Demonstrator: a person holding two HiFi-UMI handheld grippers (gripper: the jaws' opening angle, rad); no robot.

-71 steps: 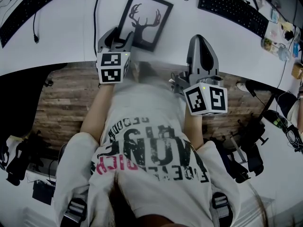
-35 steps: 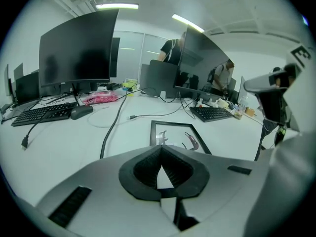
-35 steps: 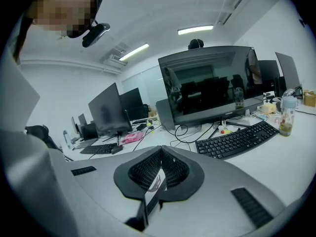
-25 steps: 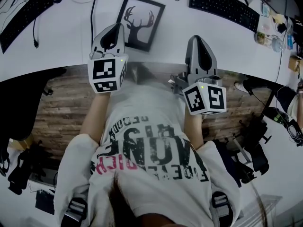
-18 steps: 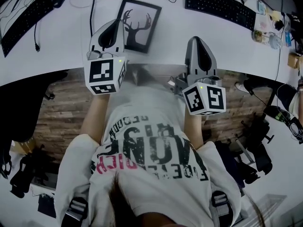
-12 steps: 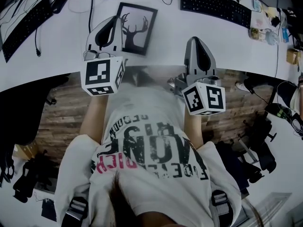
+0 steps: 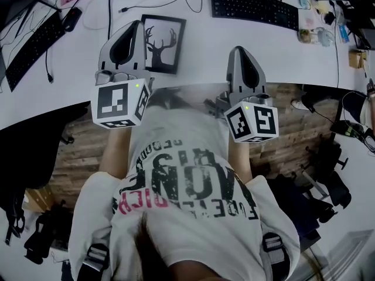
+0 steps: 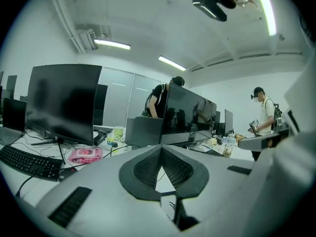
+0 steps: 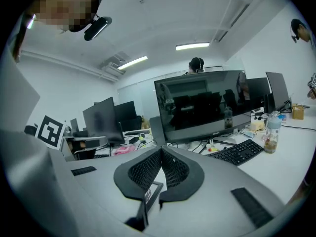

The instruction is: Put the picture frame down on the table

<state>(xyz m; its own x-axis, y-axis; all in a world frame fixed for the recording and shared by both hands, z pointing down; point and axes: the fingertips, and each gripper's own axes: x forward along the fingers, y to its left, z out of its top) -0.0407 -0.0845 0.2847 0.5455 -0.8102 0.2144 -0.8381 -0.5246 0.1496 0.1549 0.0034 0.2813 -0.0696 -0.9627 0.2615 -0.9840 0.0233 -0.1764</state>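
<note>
On white table (image 7: 76, 54), pic frame (image 7: 159, 43) flat btw left tool (image 7: 136, 27) & right tool (image 7: 239, 51), both w/ jaws together, empty.

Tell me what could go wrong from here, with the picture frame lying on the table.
1. The picture frame lies flat near the table's front edge; a nudge toward the person might slide it off.
2. The shut left gripper hangs beside the frame's left side in the head view, so a sideways move could bump it.
</note>
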